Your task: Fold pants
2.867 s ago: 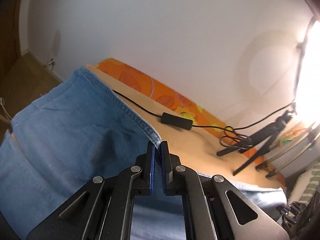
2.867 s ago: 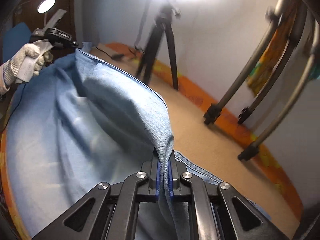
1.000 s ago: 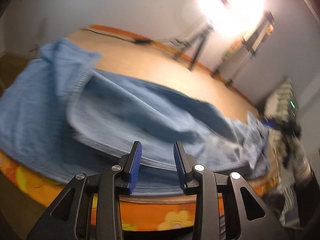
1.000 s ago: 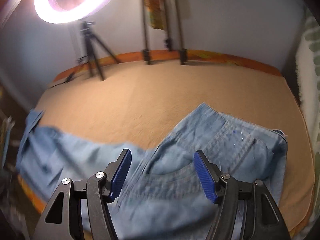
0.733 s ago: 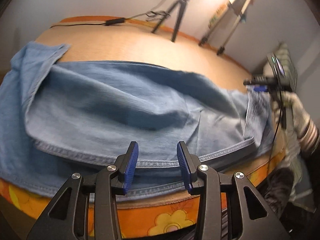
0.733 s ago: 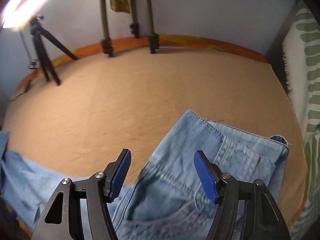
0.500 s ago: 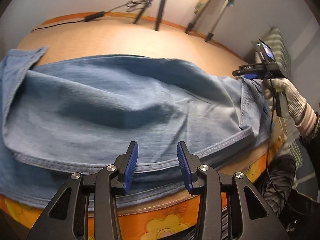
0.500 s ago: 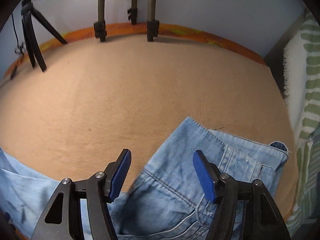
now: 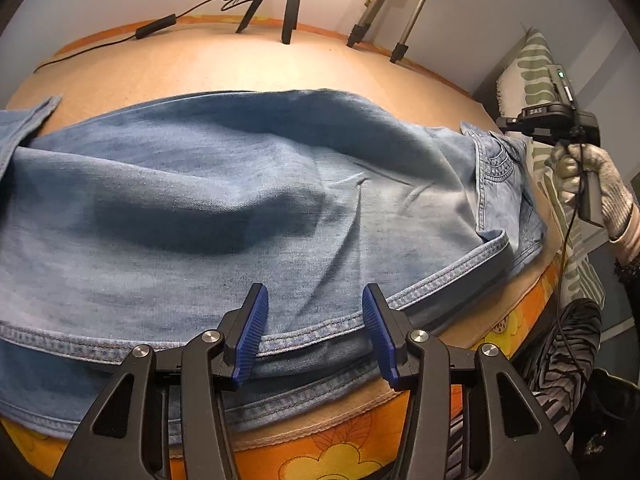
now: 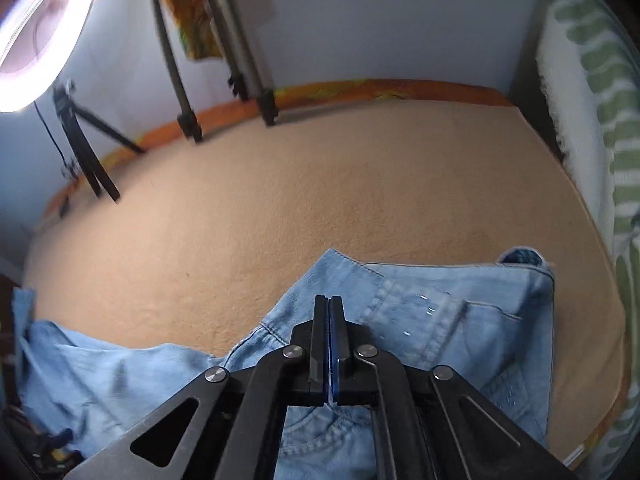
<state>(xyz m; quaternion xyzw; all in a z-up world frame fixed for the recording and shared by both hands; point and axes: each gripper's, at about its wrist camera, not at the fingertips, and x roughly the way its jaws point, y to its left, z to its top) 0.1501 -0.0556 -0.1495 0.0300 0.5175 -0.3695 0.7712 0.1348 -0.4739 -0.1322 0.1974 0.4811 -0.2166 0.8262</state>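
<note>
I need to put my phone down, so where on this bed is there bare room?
Free: the tan bedcover between the jeans and the tripod legs by the wall. Crowded: the near edge under the jeans, and the far edge with tripods and a cable.

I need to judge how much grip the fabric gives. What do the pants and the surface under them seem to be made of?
The pants look like light-blue washed denim: matte twill weave, doubled stitching along the hems. The surface beneath looks like tan felt or short-pile fabric, matte and faintly fuzzy; which exactly is unclear.
</note>
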